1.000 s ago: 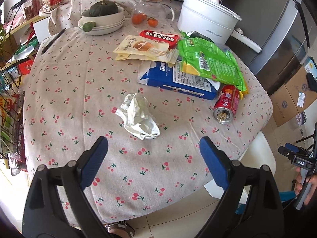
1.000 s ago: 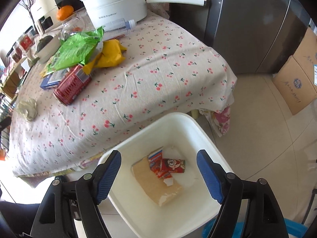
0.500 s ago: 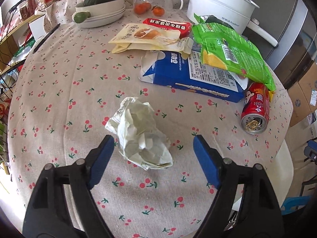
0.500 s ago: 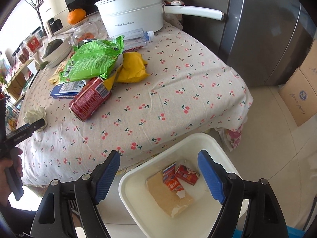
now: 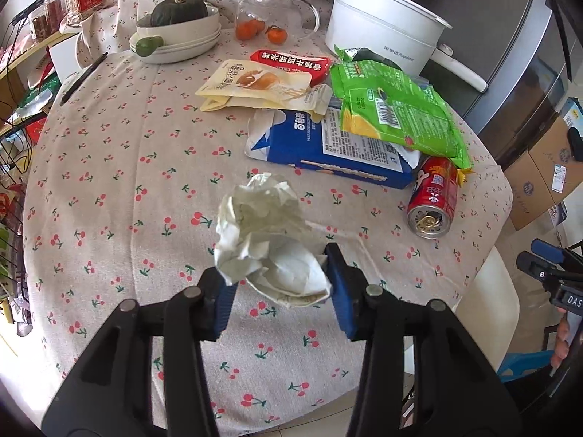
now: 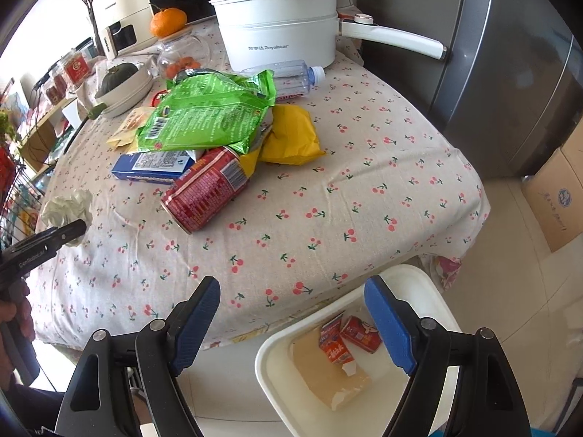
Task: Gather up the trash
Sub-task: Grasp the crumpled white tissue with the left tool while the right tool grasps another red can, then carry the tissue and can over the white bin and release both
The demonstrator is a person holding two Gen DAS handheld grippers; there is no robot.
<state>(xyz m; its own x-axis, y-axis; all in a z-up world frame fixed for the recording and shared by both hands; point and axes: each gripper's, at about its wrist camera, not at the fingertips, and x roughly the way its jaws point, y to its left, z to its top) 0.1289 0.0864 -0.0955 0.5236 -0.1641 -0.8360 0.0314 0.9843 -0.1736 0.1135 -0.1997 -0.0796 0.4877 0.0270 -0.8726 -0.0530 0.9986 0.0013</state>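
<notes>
crumpled white paper wad [image 5: 266, 233], creased and puffy, on cherry-print tablecloth [image 5: 109, 167]

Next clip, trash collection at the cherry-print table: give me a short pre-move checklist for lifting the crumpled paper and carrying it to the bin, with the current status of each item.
1. Crumpled paper sits between the left gripper fingers: ok.
2. Grip complete: not ok, jaws closing; firm pad contact cannot tell.
3. Tablecloth free of the pinch: cannot tell, paper hides the fingertips.
4. Red can apart from the paper: ok.
5. White bin open, with room beside the cartons: ok.
6. Right gripper empty: ok; it hangs open near the bin, so the drop path could be crowded.
</notes>
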